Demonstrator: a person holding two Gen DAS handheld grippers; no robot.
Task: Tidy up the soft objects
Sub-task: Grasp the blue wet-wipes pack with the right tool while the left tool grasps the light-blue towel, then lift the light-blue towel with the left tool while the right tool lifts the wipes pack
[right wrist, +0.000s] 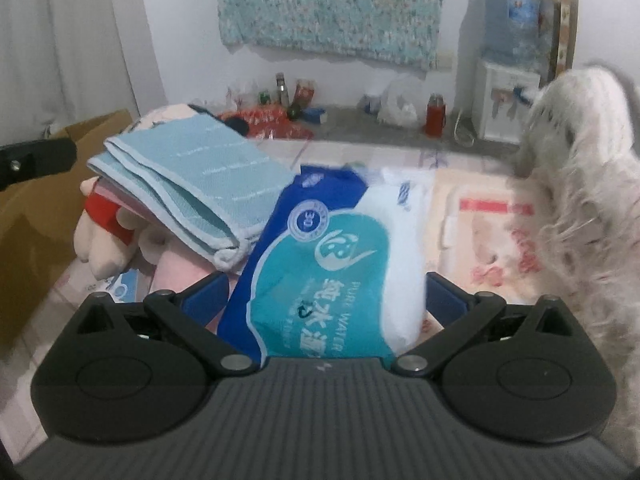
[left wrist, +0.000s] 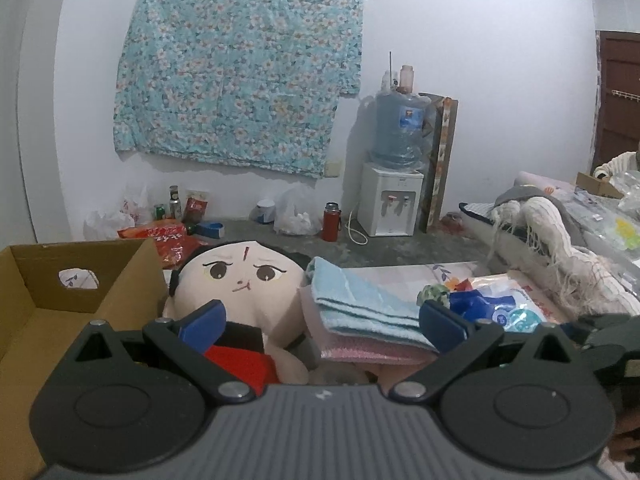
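Note:
A plush doll (left wrist: 240, 284) with a cream face, black hair and red outfit lies beside an open cardboard box (left wrist: 60, 308). Folded light blue (left wrist: 356, 300) and pink (left wrist: 360, 348) towels rest against it. My left gripper (left wrist: 322, 328) is open and empty, its fingers either side of the doll's body and the towels. My right gripper (right wrist: 326, 300) is open with a blue and teal wet-wipes pack (right wrist: 328, 264) between its fingers; contact is unclear. The right wrist view also shows the blue towel (right wrist: 192, 180), the doll (right wrist: 104, 232) and the box (right wrist: 40, 208).
A white fringed shawl (right wrist: 580, 168) lies at the right, on a pale printed bag (right wrist: 492, 240). Bottles, bags and a water dispenser (left wrist: 390, 204) stand by the far wall. A floral cloth (left wrist: 240, 72) hangs on the wall.

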